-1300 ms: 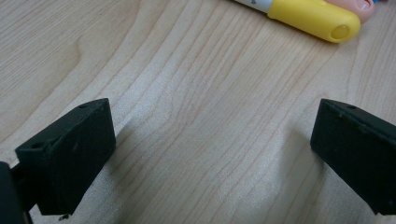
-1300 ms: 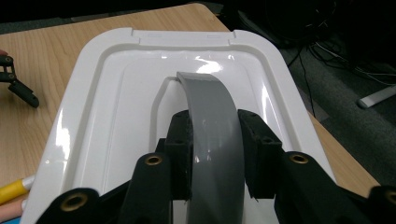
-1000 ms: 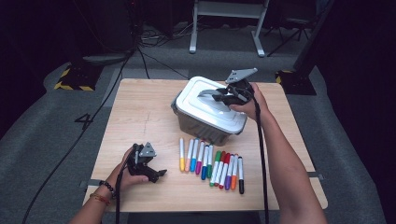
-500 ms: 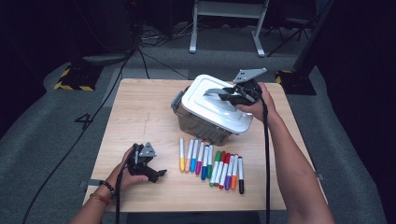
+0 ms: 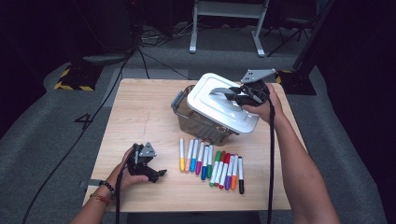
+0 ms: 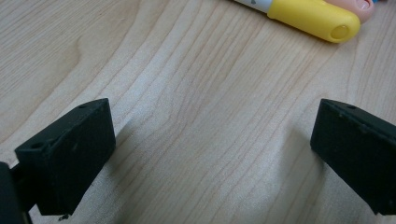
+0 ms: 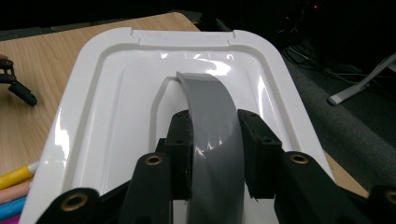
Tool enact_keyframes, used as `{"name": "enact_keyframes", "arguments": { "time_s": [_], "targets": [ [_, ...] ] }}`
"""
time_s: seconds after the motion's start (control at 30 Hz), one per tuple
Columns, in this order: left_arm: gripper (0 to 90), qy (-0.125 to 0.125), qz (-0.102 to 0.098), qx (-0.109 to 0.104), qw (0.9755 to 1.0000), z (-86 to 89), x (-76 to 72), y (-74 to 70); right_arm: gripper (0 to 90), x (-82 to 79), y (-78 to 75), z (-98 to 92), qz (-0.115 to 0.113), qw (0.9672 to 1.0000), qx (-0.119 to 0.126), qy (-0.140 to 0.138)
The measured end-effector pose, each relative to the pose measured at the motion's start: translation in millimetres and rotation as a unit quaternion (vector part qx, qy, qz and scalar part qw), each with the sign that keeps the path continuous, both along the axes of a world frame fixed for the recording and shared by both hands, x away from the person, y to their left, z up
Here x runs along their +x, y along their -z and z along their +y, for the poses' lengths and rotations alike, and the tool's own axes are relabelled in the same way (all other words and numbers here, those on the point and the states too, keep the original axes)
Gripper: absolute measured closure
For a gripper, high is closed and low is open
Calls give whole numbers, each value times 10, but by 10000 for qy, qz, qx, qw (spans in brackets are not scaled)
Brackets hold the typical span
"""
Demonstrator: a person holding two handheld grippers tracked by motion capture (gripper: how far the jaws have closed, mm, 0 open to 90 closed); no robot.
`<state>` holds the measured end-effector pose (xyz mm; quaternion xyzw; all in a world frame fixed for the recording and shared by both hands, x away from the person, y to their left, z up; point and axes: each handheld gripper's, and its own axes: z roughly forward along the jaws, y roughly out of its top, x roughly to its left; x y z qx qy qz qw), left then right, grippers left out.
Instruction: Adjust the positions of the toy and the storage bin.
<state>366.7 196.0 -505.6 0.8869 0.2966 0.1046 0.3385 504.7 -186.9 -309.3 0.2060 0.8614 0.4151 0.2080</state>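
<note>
Lifted and tilted since a second ago, the white lid [image 5: 223, 103] hangs from the right gripper [image 7: 214, 154], jaws clamped on its grey handle [image 7: 211, 121], over the bin [image 5: 198, 122] just below; bin contents hidden. Left gripper [image 6: 212, 154] rests wide open, empty.

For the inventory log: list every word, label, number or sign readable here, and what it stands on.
"4": dark numeral on the grey floor left of the table.
Markers: any print too small to read.
White lid, in the right gripper: no text visible.
</note>
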Motion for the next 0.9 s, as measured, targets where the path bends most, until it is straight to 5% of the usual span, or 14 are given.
{"name": "enact_keyframes", "arguments": {
  "time_s": [0.9],
  "targets": [
    [5, 2, 11, 7, 10000, 6, -5, -1, 673, -145, -75, -477, -60, 9991, 125, 399]
  ]
}}
